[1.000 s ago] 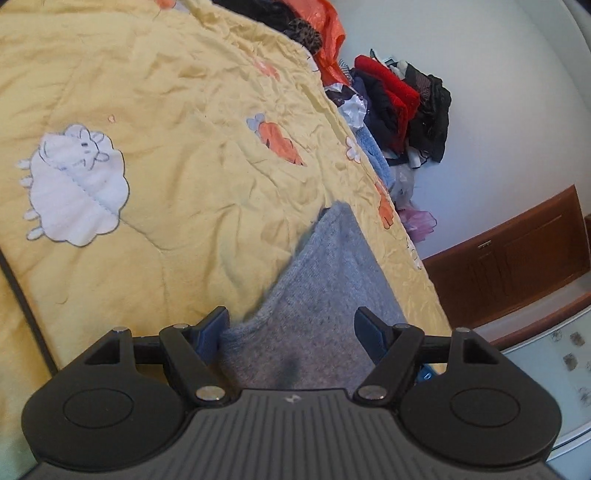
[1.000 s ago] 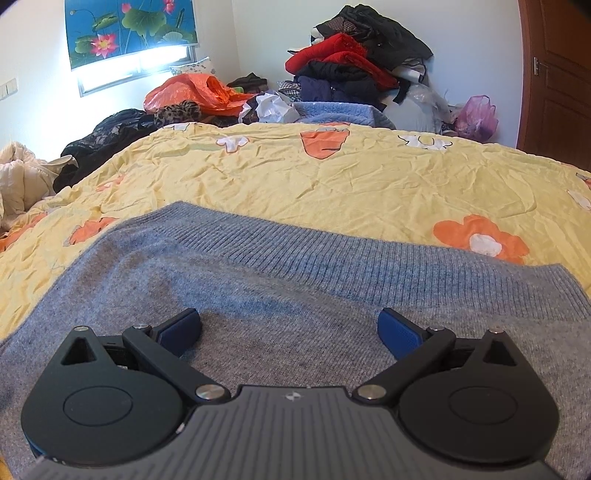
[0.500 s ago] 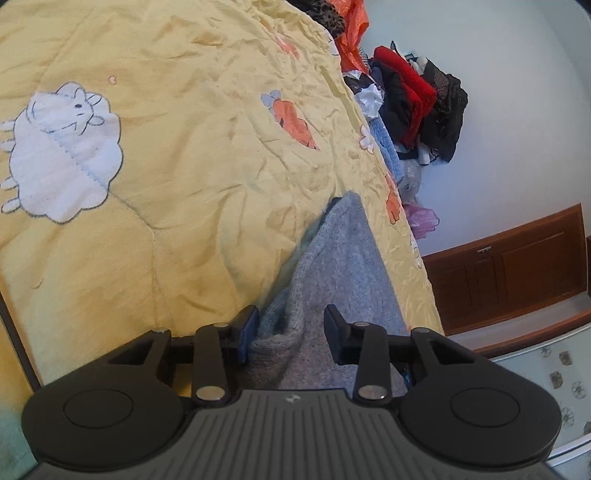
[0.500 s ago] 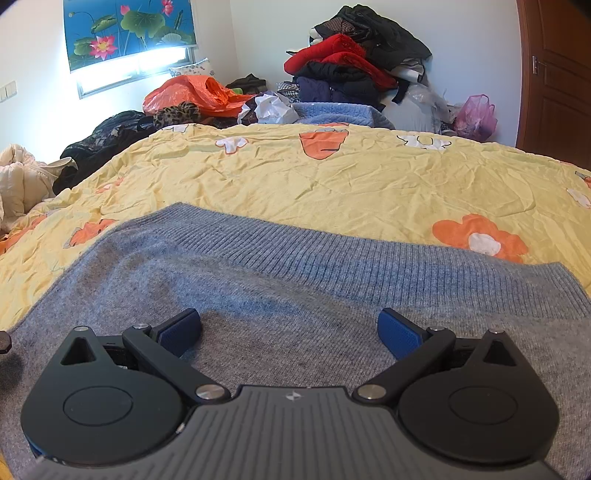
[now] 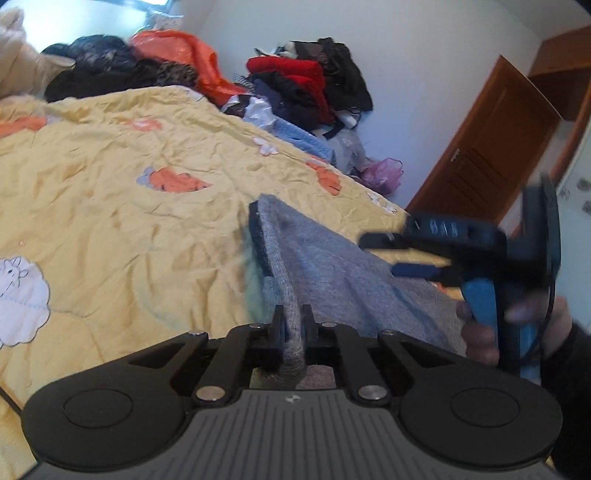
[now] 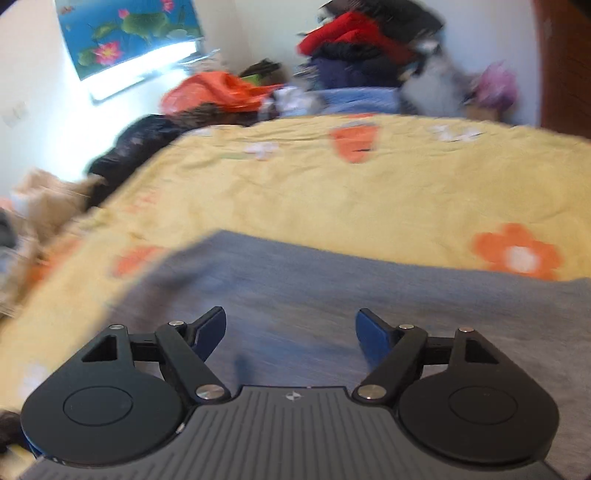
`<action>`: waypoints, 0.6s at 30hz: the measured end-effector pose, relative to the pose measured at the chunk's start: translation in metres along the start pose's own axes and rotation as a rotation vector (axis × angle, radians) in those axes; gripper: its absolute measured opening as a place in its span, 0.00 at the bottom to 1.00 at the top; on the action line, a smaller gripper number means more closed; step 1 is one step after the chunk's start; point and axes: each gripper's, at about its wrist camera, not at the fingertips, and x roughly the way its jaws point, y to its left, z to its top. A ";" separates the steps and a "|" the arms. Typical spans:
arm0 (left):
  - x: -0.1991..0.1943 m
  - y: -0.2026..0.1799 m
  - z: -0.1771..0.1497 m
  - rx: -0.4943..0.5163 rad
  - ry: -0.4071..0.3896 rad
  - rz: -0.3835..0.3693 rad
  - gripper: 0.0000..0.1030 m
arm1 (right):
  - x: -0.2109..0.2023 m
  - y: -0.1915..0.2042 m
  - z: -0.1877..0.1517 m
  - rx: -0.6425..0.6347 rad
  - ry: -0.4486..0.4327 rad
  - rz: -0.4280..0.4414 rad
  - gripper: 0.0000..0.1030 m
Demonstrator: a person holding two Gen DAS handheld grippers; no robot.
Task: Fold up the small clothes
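A grey knit sweater [image 5: 332, 258] lies on the yellow bedspread [image 5: 110, 221]. My left gripper [image 5: 293, 314] is shut on a bunched edge of it, and the cloth rises off the bed in a ridge from the jaws. In the right wrist view the sweater [image 6: 332, 280] spreads flat and blurred under my right gripper [image 6: 290, 321]. Its jaws are closing but still stand wide apart, with the knit below and between them and the blue pads [image 6: 373, 332] not pressing it. A hand [image 5: 480, 339] holds that gripper [image 5: 380, 256] over the sweater's right part.
A heap of red, black and blue clothes [image 5: 306, 85] and an orange bag [image 5: 184, 55] sit at the far end of the bed. A wooden door [image 5: 480, 155] stands at the right. A lotus poster [image 6: 125, 33] hangs above a bright window.
My left jaws closed on the sweater's edge, then the gripper rolled and lifted the cloth. My right gripper rose a little and its jaws narrowed.
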 end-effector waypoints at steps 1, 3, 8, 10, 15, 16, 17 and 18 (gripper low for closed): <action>0.001 -0.007 -0.002 0.032 0.000 -0.007 0.06 | 0.005 0.010 0.012 0.006 0.048 0.065 0.82; 0.003 -0.017 -0.006 0.091 -0.002 -0.019 0.06 | 0.024 0.031 0.031 0.008 0.163 0.175 0.85; 0.004 -0.027 -0.011 0.157 -0.005 -0.036 0.06 | 0.084 0.087 0.045 -0.132 0.376 0.144 0.77; 0.004 -0.028 -0.013 0.173 0.001 -0.039 0.06 | 0.101 0.101 0.041 -0.205 0.406 0.069 0.67; 0.004 -0.025 -0.013 0.181 0.013 -0.037 0.07 | 0.103 0.095 0.037 -0.271 0.382 0.007 0.32; 0.005 -0.026 -0.012 0.186 0.016 -0.039 0.07 | 0.099 0.090 0.038 -0.272 0.374 0.010 0.18; 0.005 -0.029 -0.012 0.189 0.017 -0.043 0.07 | 0.093 0.083 0.039 -0.272 0.365 0.025 0.17; 0.005 -0.033 -0.012 0.193 0.020 -0.054 0.07 | 0.086 0.077 0.040 -0.272 0.354 0.044 0.17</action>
